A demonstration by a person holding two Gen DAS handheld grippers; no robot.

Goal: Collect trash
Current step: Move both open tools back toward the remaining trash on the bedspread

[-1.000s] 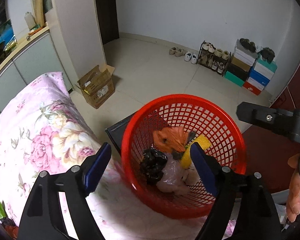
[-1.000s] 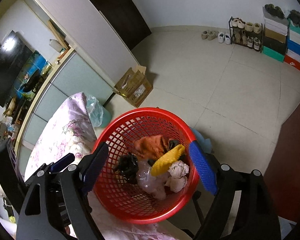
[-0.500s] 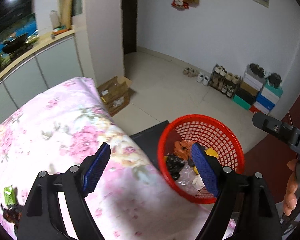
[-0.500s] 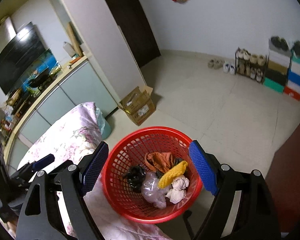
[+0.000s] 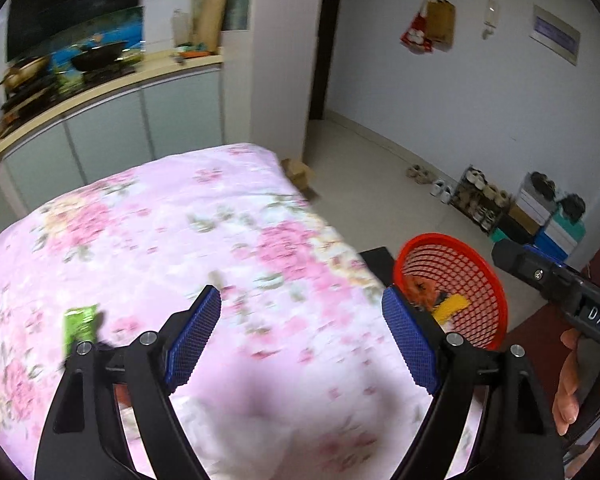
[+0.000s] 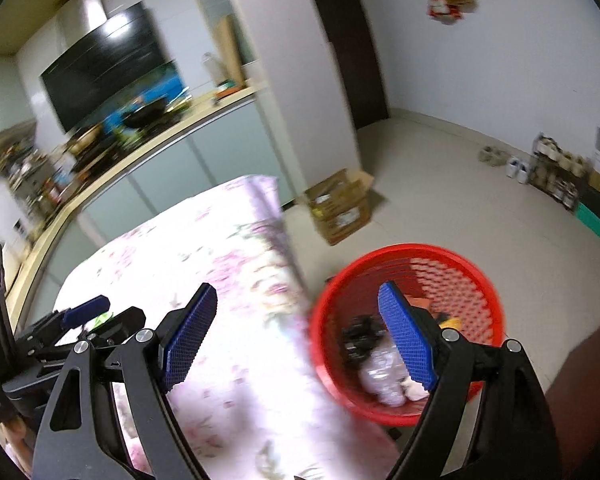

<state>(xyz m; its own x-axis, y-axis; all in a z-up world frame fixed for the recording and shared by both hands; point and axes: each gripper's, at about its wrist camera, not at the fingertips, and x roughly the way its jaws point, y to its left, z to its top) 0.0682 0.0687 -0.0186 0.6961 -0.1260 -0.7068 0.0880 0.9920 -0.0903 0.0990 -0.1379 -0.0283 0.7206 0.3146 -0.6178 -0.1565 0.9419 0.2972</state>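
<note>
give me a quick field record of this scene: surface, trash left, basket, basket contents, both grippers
surface: floral pink cloth
trash left: green wrapper on the cloth, left of the left gripper
basket: red mesh basket beside the cloth's edge, off to the right
basket contents: black wad, clear plastic, yellow piece, orange piece
left gripper: open, empty, above the cloth
right gripper: open, empty, straddling the cloth's edge and the basket in its view
</note>
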